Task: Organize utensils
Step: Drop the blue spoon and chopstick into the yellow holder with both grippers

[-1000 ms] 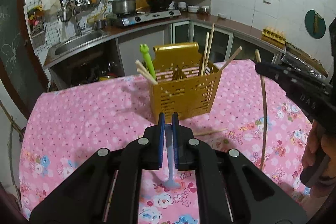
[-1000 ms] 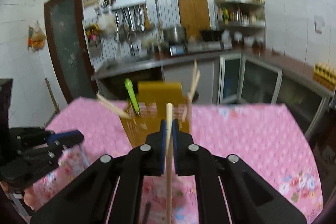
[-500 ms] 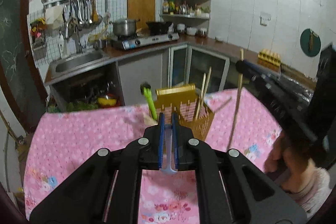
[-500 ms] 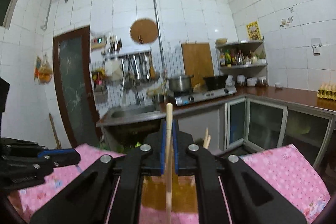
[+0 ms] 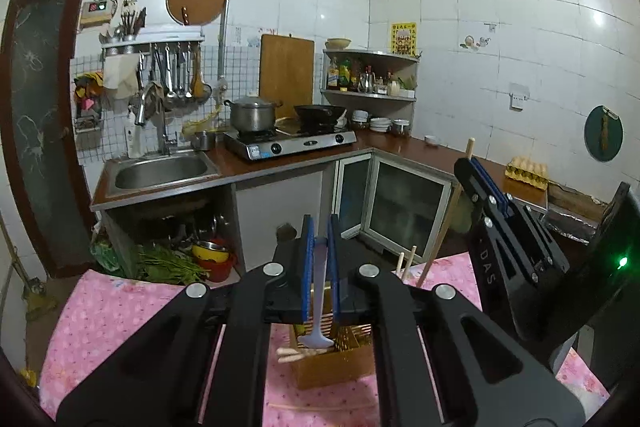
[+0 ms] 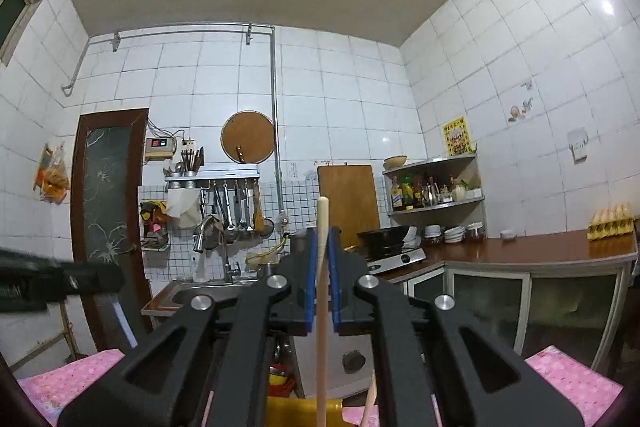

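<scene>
My left gripper (image 5: 319, 227) is shut on the handle of a pale blue spoon (image 5: 317, 339), whose bowl hangs just above the yellow perforated utensil holder (image 5: 336, 363). Wooden chopsticks (image 5: 405, 262) stand in the holder. My right gripper (image 6: 322, 239) is shut on a long wooden chopstick (image 6: 322, 307) held upright, with the holder (image 6: 304, 411) low beneath it. In the left wrist view the right gripper (image 5: 470, 165) sits high at the right, its chopstick (image 5: 438, 243) slanting down toward the holder. The left gripper (image 6: 60, 283) shows blurred at the left edge of the right wrist view.
The holder stands on a table with a pink flowered cloth (image 5: 104, 323). A loose chopstick (image 5: 312, 407) lies on the cloth in front of the holder. Beyond the table run a counter with a sink (image 5: 160, 173), a stove with a pot (image 5: 252, 115), and glass-door cabinets (image 5: 404, 215).
Both grippers have risen and tipped upward, each keeping its utensil. The holder and the pink cloth have sunk to the bottom of both views. The right gripper's chopstick now hangs over the holder.
</scene>
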